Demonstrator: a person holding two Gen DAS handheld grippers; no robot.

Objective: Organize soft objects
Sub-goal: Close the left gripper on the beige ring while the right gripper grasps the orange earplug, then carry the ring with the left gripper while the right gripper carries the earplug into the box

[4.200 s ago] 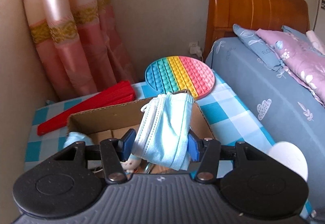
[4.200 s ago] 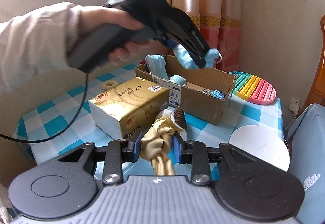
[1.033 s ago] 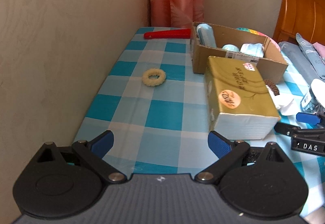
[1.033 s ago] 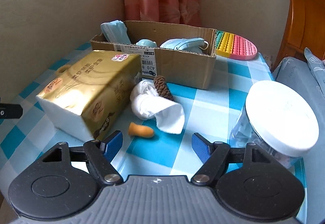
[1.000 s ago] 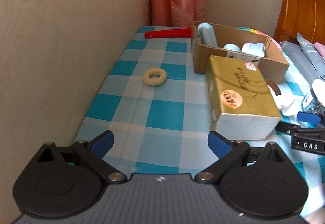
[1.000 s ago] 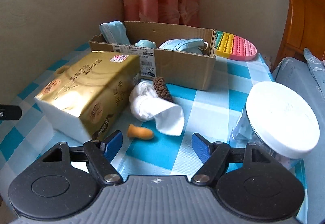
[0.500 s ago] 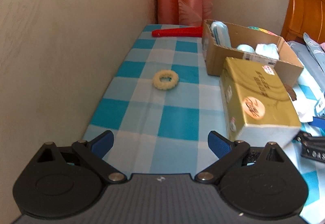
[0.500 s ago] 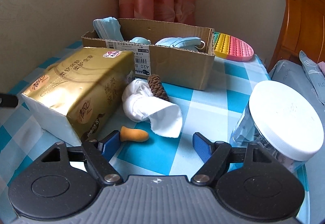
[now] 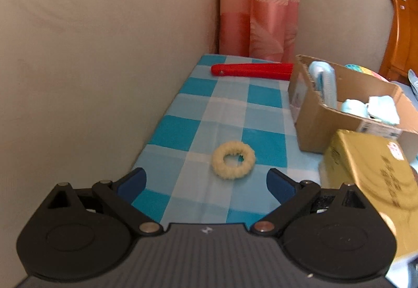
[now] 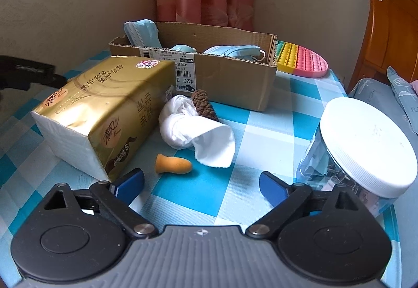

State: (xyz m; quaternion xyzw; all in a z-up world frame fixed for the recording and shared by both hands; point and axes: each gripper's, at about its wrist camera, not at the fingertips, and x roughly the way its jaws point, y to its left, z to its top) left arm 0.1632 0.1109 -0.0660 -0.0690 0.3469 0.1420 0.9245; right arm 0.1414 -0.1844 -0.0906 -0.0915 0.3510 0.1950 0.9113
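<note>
A fluffy cream hair ring (image 9: 233,163) lies on the blue checked tablecloth (image 9: 183,131), just ahead of my open, empty left gripper (image 9: 206,182). A cardboard box (image 10: 224,74) holds blue face masks (image 10: 232,50); it also shows in the left wrist view (image 9: 324,115). A white sock (image 10: 193,131), a brown pine cone (image 10: 202,104) and an orange earplug (image 10: 172,164) lie in front of the box. My right gripper (image 10: 201,184) is open and empty, just short of the earplug.
A gold tissue pack (image 10: 104,110) lies left of the sock. A clear jar with a white lid (image 10: 365,141) stands at the right. A rainbow pop mat (image 10: 303,58) and a red folded fan (image 9: 252,70) lie behind. A wall runs along the left; a bed is at the right.
My left gripper has moved forward and left toward the hair ring, which now sits between its fingers' line. My right gripper has moved closer to the earplug and sock. Earlier, both let go of a mask and a yellow cloth.
</note>
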